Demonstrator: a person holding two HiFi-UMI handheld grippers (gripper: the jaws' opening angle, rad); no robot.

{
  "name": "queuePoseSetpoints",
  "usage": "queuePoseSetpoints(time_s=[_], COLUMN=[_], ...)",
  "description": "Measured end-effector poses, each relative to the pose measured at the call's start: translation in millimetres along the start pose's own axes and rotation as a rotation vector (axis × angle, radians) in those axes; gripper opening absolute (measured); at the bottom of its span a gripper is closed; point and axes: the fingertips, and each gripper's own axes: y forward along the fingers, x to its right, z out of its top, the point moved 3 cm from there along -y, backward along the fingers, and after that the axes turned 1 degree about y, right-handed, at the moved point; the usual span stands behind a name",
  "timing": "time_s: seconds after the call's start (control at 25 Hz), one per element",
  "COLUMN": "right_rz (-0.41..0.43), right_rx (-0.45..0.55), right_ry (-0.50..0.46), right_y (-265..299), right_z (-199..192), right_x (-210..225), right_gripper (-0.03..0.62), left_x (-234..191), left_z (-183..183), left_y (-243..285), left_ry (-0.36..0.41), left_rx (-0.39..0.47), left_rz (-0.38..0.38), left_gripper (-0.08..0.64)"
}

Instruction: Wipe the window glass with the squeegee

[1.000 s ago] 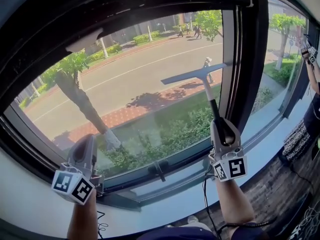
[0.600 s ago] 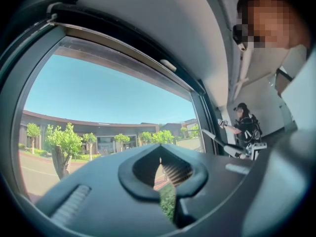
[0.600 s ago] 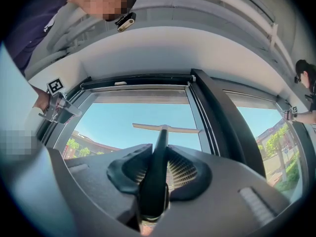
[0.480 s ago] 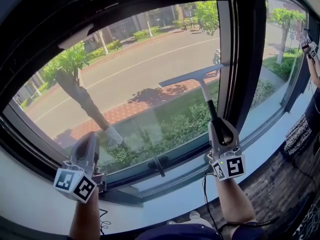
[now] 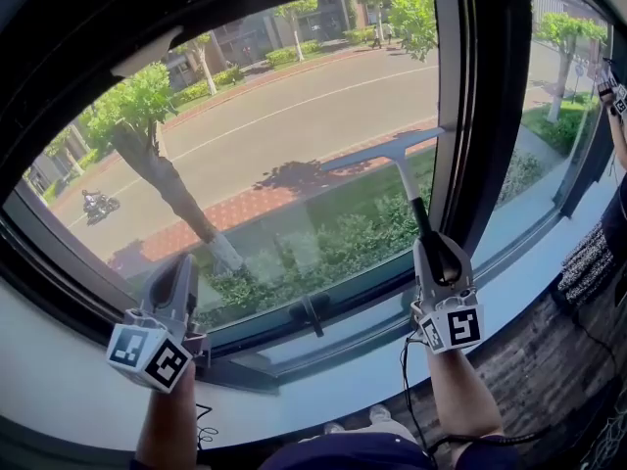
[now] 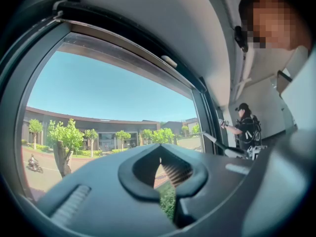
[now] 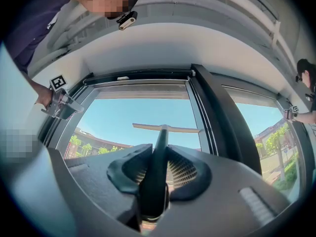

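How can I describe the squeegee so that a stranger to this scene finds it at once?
Find the large dark-framed window glass facing the street, then its right-hand vertical frame post. Just left of that post a T-shaped squeegee, pale straight blade on a thin dark handle, rises from the right gripper. The left gripper holds nothing.

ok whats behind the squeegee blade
Behind the squeegee is the window glass, and outside, a brick path and grass. The glass right under the blade is covered.

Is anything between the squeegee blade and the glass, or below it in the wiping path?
Nothing visible. The squeegee, gripped in the right tongs, has bare glass around its blade; the window latch sits lower, on the frame.
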Motion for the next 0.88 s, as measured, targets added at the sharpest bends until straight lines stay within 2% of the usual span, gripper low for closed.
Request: queuePoseSetpoints(time_s=[0.68, 0.88], right_rz=[0.003, 0.008], right_rx=[-0.050, -0.068], right_ry=[0.018, 0.013], right_y=[-23.4, -36.2], right_z=[-31.4, -34.9], right_x=[-5.0, -9.9], right_gripper=[0.101, 0.101], left_x=[12.4, 17.0], left_z=[-12.7, -15.8], left_y=[11.8, 7.1], left_ry=[-0.008, -0.016], left_rx=[-0.029, -0.050], left_rz=[-0.038, -0.028], left_gripper=[0.005, 0.005])
